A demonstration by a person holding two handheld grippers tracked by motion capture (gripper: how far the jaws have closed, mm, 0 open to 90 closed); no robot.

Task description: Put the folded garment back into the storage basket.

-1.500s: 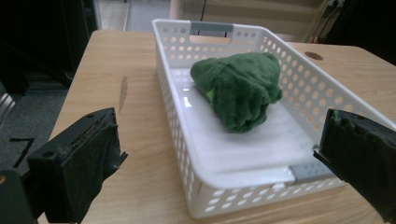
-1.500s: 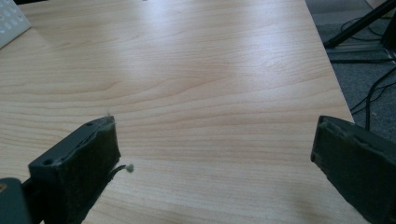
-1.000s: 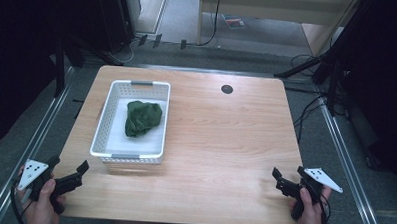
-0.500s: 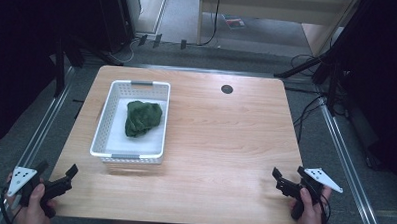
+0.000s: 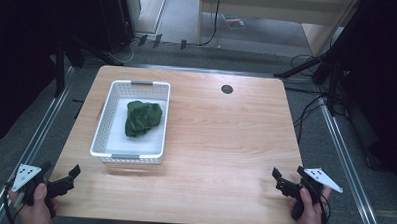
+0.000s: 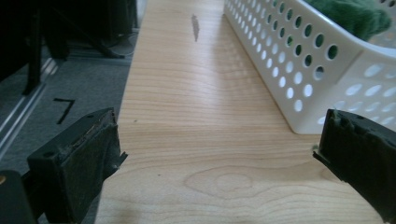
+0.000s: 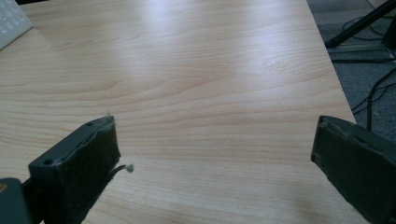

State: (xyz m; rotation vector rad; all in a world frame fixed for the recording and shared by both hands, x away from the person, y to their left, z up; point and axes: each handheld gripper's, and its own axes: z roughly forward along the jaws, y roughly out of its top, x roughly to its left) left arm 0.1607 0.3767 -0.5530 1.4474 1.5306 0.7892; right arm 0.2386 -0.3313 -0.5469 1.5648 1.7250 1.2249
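- A white basket [image 5: 108, 120] stood on the left half of the bench [image 5: 225, 143], long side running away from the person.
- A green cloth [image 5: 142, 118] lay bunched inside the basket, toward its far half, resting on the white floor of it.
- In the left gripper view the basket [image 6: 299, 60] showed a wall pierced with round holes, and the cloth [image 6: 355, 16] rose above its rim.
- The left tongs [image 5: 66, 180] hung near the bench corner in front of the basket, apart from it, held in the left hand [image 5: 35, 209].
- Its jaws stood wide apart and held nothing; in the left gripper view one jaw hung past the bench edge over the floor, the other just short of the basket's near corner.
- The right tongs [image 5: 279, 179] were well to the right of the basket, near the bench's other front corner, held in the right hand [image 5: 310, 213].
- Its jaws were also spread wide with only bare wood [image 7: 210, 93] between them; a corner of the basket [image 7: 11, 23] showed at the upper left of the right gripper view.
- A small dark round hole [image 5: 227, 89] sat in the bench, right of the basket's far end.
- Black cables [image 5: 306, 113] trailed on the floor to the right of the bench.
- No brand, label or readable writing could be made out on the basket, cloth or tongs.
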